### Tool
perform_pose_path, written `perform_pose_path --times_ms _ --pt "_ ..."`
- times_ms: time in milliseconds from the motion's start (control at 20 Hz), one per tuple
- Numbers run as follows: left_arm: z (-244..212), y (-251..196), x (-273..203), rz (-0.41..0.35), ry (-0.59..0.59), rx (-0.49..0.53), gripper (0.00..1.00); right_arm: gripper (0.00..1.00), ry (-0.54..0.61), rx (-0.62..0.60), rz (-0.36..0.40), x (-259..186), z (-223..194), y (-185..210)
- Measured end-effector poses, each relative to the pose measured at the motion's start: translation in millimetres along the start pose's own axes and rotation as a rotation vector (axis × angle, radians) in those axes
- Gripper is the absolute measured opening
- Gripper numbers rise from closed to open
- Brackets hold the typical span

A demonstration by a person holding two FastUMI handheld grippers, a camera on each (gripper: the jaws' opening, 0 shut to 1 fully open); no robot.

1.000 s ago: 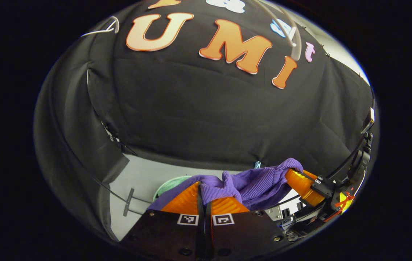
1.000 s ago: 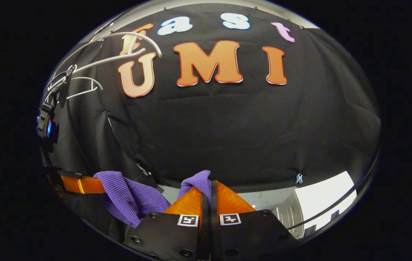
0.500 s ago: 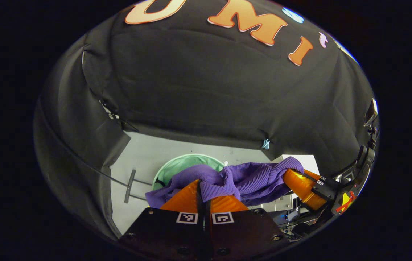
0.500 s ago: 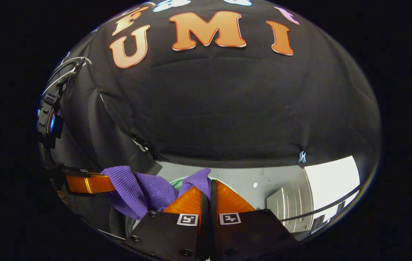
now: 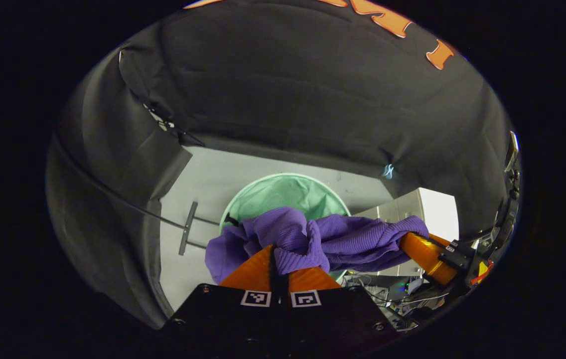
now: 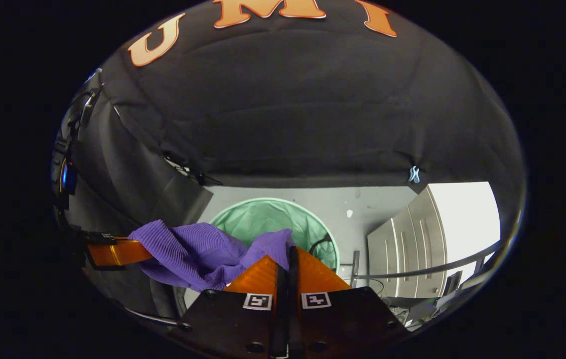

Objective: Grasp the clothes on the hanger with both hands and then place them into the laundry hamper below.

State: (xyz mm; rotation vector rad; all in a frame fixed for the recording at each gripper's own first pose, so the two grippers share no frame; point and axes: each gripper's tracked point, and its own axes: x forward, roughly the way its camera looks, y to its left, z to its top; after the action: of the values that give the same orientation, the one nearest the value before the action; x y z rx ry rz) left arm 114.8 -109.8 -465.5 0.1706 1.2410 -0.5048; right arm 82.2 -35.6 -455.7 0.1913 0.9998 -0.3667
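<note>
Below, the booth floor is pale grey, and on it stands the green laundry hamper, round mouth open, mesh wall visible in both views. A white cabinet sits beside it to the right.

The purple clothes hang stretched between my two grippers, above the hamper mouth and partly over its near rim; I judge them off the hanger and not yet inside.

Left gripper: fingers pressed together with a fold of the knit pinched between them. Right gripper: fingers likewise closed on the other end of the cloth; the left gripper view shows it holding that end at the right.

Step in hand is the lowering. I want both grippers to descend level and draw a little toward each other, so the slack middle sags into the mouth first. The loose left flap overhangs the rim; I centre before letting go, and release both ends together.
</note>
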Motion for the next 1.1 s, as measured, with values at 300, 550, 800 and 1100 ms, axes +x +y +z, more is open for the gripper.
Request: perform_pose_path --times_ms 300,550,800,1100 --pt "-24 12 5 0.052 0.071 0.025 0.05 0.08 0.045 0.011 -0.018 9 -18 -10" --pt "-31 16 0 0.056 0.084 0.015 0.16 0.12 0.045 0.029 -0.032 4 -19 -16" --pt "-31 24 -5 0.074 0.078 0.0 0.6 0.45 -0.002 0.013 -0.045 -5 -10 -18" --pt "-40 26 -22 0.108 0.061 -0.008 0.94 1.0 -0.039 0.004 -0.061 -21 -10 -27"
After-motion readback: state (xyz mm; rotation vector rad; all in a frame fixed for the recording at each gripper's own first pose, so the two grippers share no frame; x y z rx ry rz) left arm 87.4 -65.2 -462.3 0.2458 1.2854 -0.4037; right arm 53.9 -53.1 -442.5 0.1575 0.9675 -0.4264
